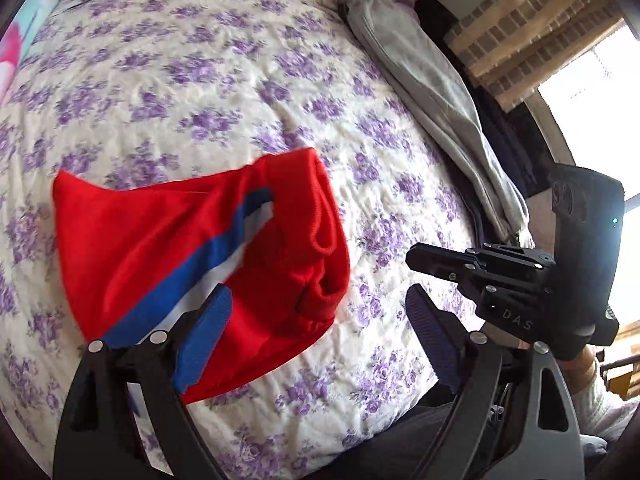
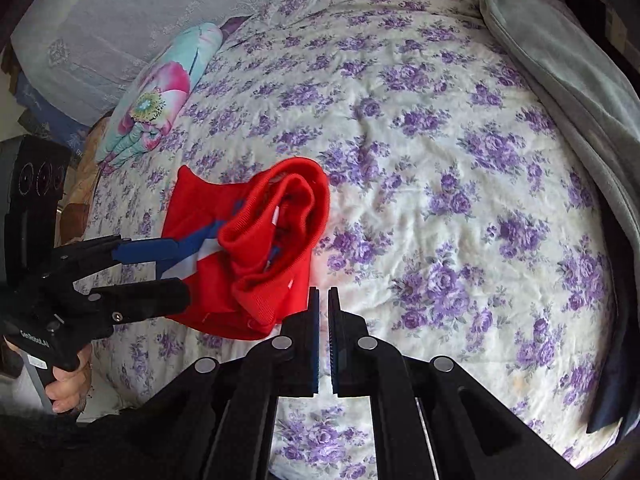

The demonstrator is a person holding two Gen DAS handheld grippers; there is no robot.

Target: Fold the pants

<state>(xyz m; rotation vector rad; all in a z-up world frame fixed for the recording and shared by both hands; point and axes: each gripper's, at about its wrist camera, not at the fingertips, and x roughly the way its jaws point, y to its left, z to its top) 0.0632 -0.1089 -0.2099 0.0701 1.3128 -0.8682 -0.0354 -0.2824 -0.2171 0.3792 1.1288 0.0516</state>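
The red pants (image 1: 160,240) with a blue and white side stripe lie in a folded bundle on the flowered bedspread (image 1: 200,92). They also show in the right wrist view (image 2: 256,248), waistband end bunched up. My left gripper (image 1: 316,300) is open, its left finger over the bundle's near edge; it also shows in the right wrist view (image 2: 176,266), open beside the pants. My right gripper (image 2: 323,296) is shut and empty, just right of the bundle. It shows in the left wrist view (image 1: 416,260), to the right of the pants.
A grey garment (image 1: 432,92) lies along the bed's right edge, also in the right wrist view (image 2: 576,80). A flowered pillow (image 2: 156,100) and a grey cushion (image 2: 100,28) sit at the far left. A window (image 1: 592,92) is beyond the bed.
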